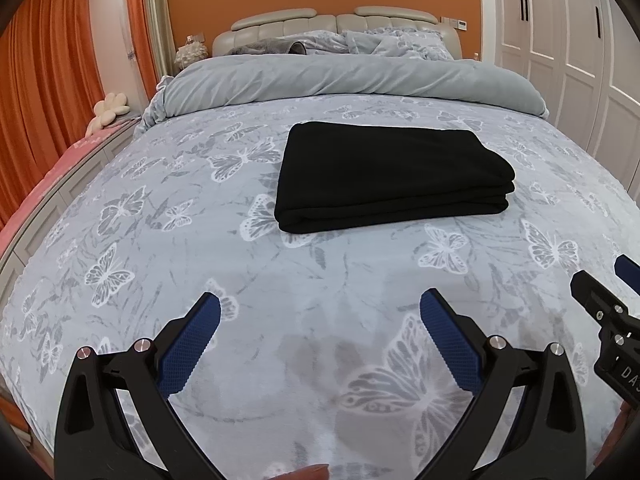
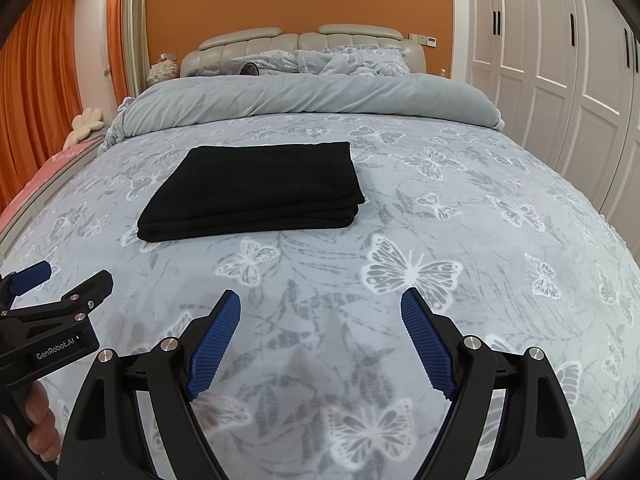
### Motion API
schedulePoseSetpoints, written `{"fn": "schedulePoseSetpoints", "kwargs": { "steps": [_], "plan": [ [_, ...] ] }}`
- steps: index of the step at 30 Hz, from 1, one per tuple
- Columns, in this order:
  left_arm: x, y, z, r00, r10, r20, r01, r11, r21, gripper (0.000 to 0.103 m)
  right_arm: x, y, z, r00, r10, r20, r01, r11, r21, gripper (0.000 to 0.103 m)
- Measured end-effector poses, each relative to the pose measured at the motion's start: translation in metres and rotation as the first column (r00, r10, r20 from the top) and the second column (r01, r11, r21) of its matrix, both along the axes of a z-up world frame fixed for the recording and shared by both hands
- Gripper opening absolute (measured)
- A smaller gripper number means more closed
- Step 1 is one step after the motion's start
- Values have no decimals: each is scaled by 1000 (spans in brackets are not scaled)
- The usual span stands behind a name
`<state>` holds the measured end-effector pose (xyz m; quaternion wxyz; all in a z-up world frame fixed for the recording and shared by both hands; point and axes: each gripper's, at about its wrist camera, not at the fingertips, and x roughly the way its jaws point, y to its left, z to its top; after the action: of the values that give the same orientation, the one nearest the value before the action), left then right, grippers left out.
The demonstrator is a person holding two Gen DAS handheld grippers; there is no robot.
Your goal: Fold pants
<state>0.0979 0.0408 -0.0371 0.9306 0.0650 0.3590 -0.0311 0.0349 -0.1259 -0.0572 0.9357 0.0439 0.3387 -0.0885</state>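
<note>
Since the pants [image 1: 390, 176] already lie as a flat, stacked black rectangle near the middle of the bed [image 1: 160, 240], short of the rolled duvet [image 1: 340, 80] toward the headboard, you look close to done, as far as these views let you judge. Expect soft, light, floppy cloth: it will sag and slide out of its layers if you lift one ply, so should you move or square it, take the thick folded edge facing you, or its two near corners, catching every layer at once. Your left gripper [image 1: 320, 306] hangs above the bedspread near the foot edge, jaws spread wide, nothing between them and touching nothing. Your right gripper [image 2: 320, 304] sits just beside it, also wide apart and empty, well short of the pants.
</note>
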Motion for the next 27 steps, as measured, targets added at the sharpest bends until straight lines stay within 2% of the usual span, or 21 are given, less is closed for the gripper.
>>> {"fn": "schedulePoseSetpoints", "kwargs": {
  "steps": [5,11,15,23,27],
  "plan": [
    [-1,-2,0,1000,2,-2,-2,1000,-6,98,0,1,0,1000,0,-1,0,1000,0,80],
    [-3,1,1,1000,-5,6,6,999,-53,97,-1,1,-1,1000,-1,-1,1,1000,-1,80],
    [-2,5,0,1000,-7,-16,5,996,-93,97,-1,1,-1,1000,1,-3,-1,1000,-1,80],
    [-7,-1,3,1000,-4,23,5,999,-53,97,-1,0,-2,1000,1,-5,-1,1000,0,80],
    [-6,-6,0,999,26,26,-26,999,30,98,-1,0,-2,1000,1,-5,-1,1000,-2,80]
  ]
}}
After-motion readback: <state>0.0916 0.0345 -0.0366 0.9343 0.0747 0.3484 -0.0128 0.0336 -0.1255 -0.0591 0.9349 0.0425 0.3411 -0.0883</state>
